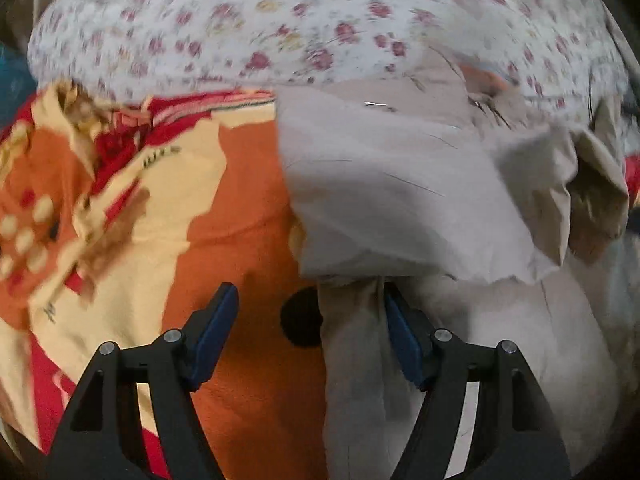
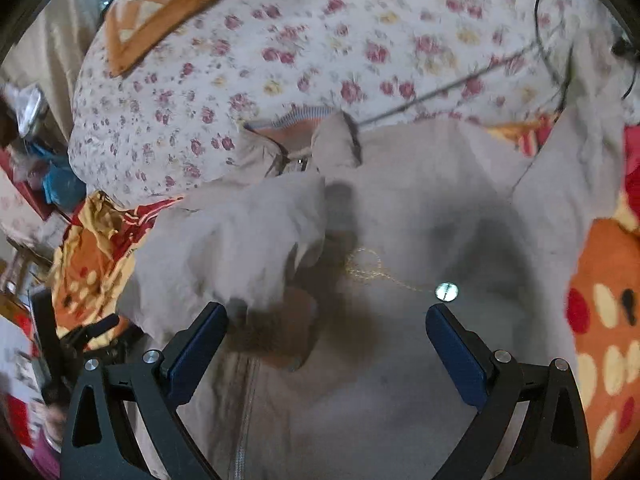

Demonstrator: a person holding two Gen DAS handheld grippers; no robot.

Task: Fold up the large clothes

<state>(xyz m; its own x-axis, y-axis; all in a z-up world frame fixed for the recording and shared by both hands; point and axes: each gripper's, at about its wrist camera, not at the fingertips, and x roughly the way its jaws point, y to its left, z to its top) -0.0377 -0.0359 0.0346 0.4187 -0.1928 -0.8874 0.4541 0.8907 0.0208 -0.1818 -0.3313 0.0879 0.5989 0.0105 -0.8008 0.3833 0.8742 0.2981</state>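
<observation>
One beige jacket and one floral quilt were counted. One orange patterned blanket and two grippers were seen.

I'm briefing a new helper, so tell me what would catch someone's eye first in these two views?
The pale beige jacket spread across the middle, with a shiny snap button between the open right gripper. Beneath it lies a loud orange, red and cream blanket, and beyond it a floral sheet.

Soft, dim daylight, perhaps from above; both fisheye views are motion-blurred, edges bowed and vignetted black.
</observation>
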